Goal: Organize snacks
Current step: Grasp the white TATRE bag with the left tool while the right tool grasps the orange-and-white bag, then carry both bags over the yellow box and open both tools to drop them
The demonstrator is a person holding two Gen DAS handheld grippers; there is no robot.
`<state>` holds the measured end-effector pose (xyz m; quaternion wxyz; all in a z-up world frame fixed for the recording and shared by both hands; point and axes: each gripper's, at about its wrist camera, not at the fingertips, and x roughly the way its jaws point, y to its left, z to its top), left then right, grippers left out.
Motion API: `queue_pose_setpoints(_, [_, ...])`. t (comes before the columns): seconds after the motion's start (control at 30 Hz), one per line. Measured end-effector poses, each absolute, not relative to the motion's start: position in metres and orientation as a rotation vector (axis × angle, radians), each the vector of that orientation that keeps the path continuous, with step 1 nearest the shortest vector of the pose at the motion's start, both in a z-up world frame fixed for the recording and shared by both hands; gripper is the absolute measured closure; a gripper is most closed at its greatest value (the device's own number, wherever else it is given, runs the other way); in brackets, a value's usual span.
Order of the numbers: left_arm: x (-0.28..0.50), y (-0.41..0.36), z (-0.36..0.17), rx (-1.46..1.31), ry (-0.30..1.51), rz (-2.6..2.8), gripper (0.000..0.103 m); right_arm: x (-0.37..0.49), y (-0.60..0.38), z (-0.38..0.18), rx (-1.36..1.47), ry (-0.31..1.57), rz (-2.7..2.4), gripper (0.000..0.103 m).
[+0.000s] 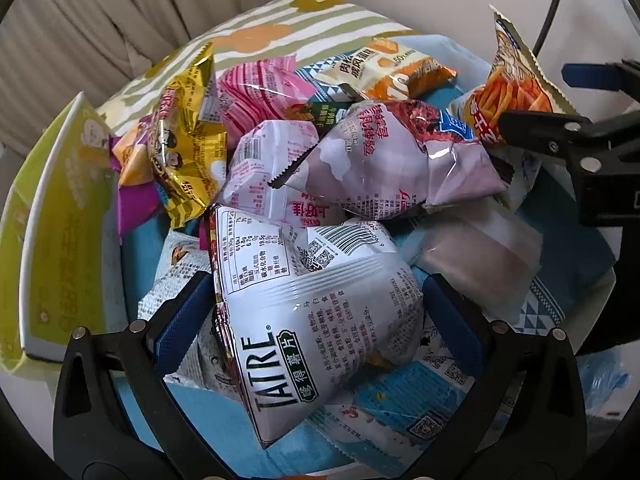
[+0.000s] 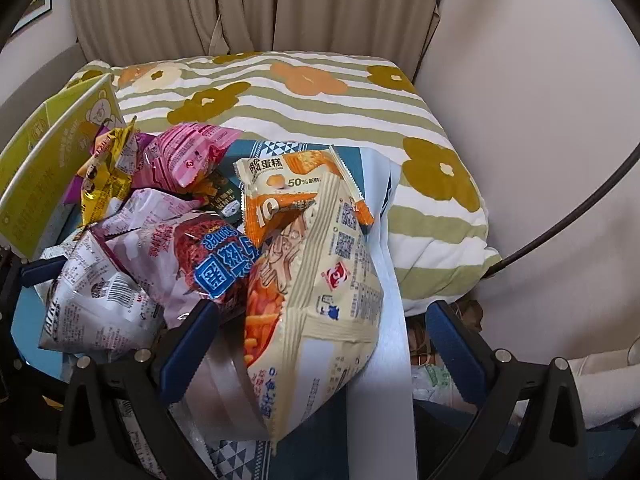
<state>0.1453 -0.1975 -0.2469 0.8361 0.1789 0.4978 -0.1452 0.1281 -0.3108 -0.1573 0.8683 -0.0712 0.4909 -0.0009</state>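
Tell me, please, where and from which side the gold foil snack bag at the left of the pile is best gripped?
Grip the gold foil bag by its flat crimped top seam, coming from above. That seam sticks up free of the other packets, while its puffed body is wedged between the yellow-green box and the pink packet, so a side approach looks crowded.

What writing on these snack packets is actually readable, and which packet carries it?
"TAITRE": white chip bag with green label, lying between the left gripper's open jaws.
"50%": cream and orange cake packet.
"10": same cake packet, on its orange band.
Chinese characters on the pale lilac bag and the cream fries bag show, but I can't read them reliably.
Nutrition tables, barcodes, QR codes: too small.
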Motion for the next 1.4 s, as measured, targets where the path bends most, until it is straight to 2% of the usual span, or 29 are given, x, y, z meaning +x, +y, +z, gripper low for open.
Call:
queue_pose_setpoints(0.2, [0.147,-0.205,-0.248,0.425,1.062,-0.308,0.013,0.137,-0.310,-0.163,-0.182,1.027,-0.006,0.000])
queue_pose_setpoints(0.23, [0.148,-0.205,-0.247,0.428,1.067,-0.313,0.017,0.138,-0.310,-0.164,-0.187,1.027,-0.004,0.000])
queue_pose_setpoints(0.27, [0.149,-0.205,-0.247,0.418,1.076,-0.332,0.030,0.139,-0.310,-0.165,-0.190,1.027,-0.003,0.000])
queue_pose_setpoints(0.4, [0.149,-0.203,-0.244,0.408,1.086,-0.342,0.032,0.143,-0.309,-0.168,-0.206,1.028,-0.001,0.003])
queue_pose_setpoints(0.47, [0.151,-0.200,-0.242,0.385,1.091,-0.343,0.033,0.145,-0.308,-0.169,-0.217,1.031,0.003,0.009])
queue_pose_setpoints(0.6, [0.155,-0.193,-0.235,0.345,1.091,-0.335,0.033,0.146,-0.307,-0.172,-0.206,1.057,0.033,0.040])
queue_pose_setpoints(0.7, [0.155,-0.188,-0.229,0.334,1.078,-0.327,0.033,0.143,-0.302,-0.170,-0.207,1.051,0.050,0.052])
queue_pose_setpoints(0.9, [0.148,-0.182,-0.213,0.322,1.046,-0.308,0.033,0.133,-0.300,-0.155,-0.212,1.013,0.053,0.056])
queue_pose_setpoints(1.4, [0.112,-0.160,-0.136,0.261,0.871,-0.212,0.033,0.099,-0.295,-0.085,-0.190,0.859,0.072,0.056])
